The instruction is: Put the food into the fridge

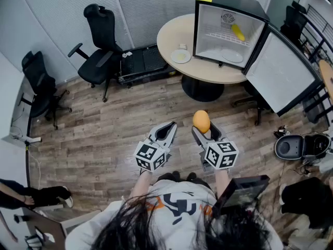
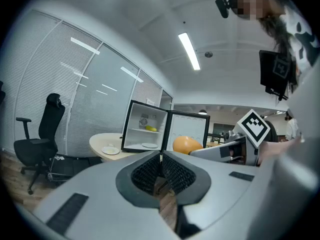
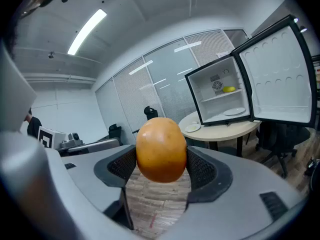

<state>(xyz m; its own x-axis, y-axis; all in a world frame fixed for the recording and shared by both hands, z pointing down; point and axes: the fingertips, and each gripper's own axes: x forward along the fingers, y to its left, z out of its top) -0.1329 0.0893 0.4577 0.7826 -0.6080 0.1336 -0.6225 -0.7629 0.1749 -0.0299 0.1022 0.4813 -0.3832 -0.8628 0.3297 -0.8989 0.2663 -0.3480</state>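
My right gripper [image 3: 161,160] is shut on an orange fruit [image 3: 161,149], its pads pressed on both sides; the fruit [image 1: 201,121] is carried above the wooden floor in front of me. To its left my left gripper [image 1: 167,129] is shut with nothing in it, its pads [image 2: 161,171] touching. A small black fridge [image 1: 229,27] stands on the round table [image 1: 177,33] with its door [image 1: 283,69] swung open to the right. Inside, a yellow item [image 1: 237,32] lies on the upper shelf and a white plate [image 1: 231,55] on the bottom.
A white plate [image 1: 181,55] sits on the table left of the fridge. Black office chairs [image 1: 99,51] stand at the left, another chair [image 1: 41,87] further left. A black bin-like thing [image 1: 294,147] and bags lie on the floor at the right.
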